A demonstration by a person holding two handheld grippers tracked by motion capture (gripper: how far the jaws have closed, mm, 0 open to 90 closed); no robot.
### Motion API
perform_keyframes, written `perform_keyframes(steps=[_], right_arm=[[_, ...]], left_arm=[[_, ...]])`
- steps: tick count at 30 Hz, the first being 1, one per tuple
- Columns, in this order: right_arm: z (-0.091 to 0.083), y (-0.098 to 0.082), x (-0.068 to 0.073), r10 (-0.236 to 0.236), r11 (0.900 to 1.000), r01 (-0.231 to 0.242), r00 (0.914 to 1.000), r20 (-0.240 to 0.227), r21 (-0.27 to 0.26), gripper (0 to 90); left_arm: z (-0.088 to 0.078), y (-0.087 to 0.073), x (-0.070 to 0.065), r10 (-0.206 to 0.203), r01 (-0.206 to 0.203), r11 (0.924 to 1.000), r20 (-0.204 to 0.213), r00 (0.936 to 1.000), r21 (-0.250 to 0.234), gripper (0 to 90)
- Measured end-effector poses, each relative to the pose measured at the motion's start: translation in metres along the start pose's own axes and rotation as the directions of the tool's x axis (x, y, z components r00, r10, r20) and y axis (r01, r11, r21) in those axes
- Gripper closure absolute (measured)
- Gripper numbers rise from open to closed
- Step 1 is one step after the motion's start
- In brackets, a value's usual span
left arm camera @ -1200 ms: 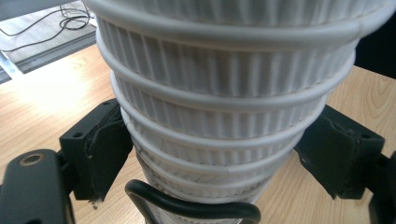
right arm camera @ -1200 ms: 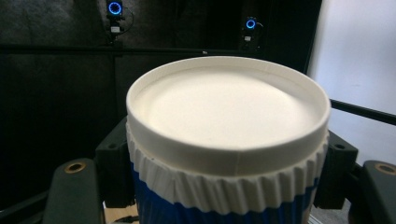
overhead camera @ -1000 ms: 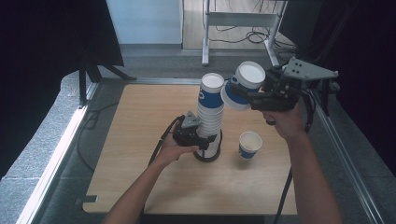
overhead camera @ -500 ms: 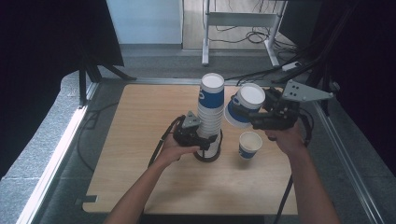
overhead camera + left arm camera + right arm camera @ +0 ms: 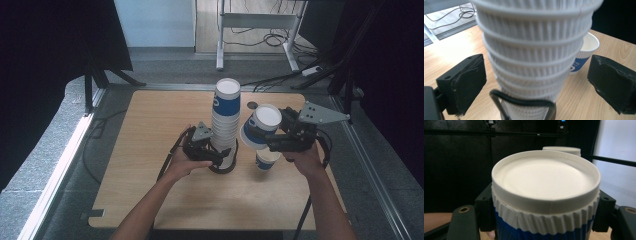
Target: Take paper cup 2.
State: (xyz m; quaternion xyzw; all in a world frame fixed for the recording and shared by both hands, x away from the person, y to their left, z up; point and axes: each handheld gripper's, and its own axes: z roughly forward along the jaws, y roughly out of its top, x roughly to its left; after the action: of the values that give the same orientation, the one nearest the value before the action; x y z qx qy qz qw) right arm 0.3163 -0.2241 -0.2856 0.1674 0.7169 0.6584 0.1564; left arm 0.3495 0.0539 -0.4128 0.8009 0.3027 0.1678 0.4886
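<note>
A tall stack of upside-down white and blue paper cups (image 5: 225,116) stands in a black wire ring (image 5: 223,167) at mid-table. My left gripper (image 5: 214,153) is at the stack's base. Its jaws have just been opening, and both pads (image 5: 469,83) now stand apart from the ribbed stack (image 5: 534,50) between them. My right gripper (image 5: 260,140) is shut on a single blue and white cup (image 5: 261,125), tilted with its white bottom (image 5: 545,176) towards the camera. That cup hangs just above an upright cup (image 5: 267,160) on the table, which is also beside the stack (image 5: 584,53).
The wooden table (image 5: 150,150) has bare room on its left and near side. Cables (image 5: 170,160) trail from both grippers towards the person. A metal frame (image 5: 260,22) and floor cables lie beyond the far edge.
My right gripper has come down and a little left with its cup, to just above the upright cup. The left hand has stayed at the stack's base.
</note>
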Motion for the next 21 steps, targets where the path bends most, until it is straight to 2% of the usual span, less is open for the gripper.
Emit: perform_keyframes(steps=[3, 5, 13, 17, 21], right_arm=[[0.000, -0.008, 0.003, -0.009, 1.000, 0.009, 0.9999, 0.005, 0.023, 26.4], [0.000, -0.012, 0.004, -0.011, 0.999, 0.011, 0.9999, 0.007, 0.033, 26.3], [0.002, -0.032, 0.010, 0.006, 0.999, -0.006, 1.0000, -0.007, 0.044, 26.3], [0.005, -0.043, 0.014, 0.008, 0.998, -0.007, 0.9999, -0.008, 0.058, 26.2], [0.008, -0.055, 0.017, 0.015, 0.998, -0.014, 0.9999, -0.005, 0.065, 26.3]], left_arm=[[-0.007, -0.005, 0.000, 0.008, -0.008, 0.9999, -0.001, 1.0000, -0.008, 2.9], [-0.013, -0.010, -0.002, 0.009, -0.008, 0.9997, 0.017, 0.9998, -0.022, 3.6], [-0.024, -0.032, -0.010, 0.006, -0.005, 0.9992, 0.028, 0.9996, -0.040, 4.1], [-0.030, -0.039, -0.013, 0.013, -0.012, 0.9984, 0.028, 0.9995, -0.056, 4.7], [-0.035, -0.045, -0.017, 0.005, -0.002, 0.9980, 0.039, 0.9992, -0.063, 5.1]])
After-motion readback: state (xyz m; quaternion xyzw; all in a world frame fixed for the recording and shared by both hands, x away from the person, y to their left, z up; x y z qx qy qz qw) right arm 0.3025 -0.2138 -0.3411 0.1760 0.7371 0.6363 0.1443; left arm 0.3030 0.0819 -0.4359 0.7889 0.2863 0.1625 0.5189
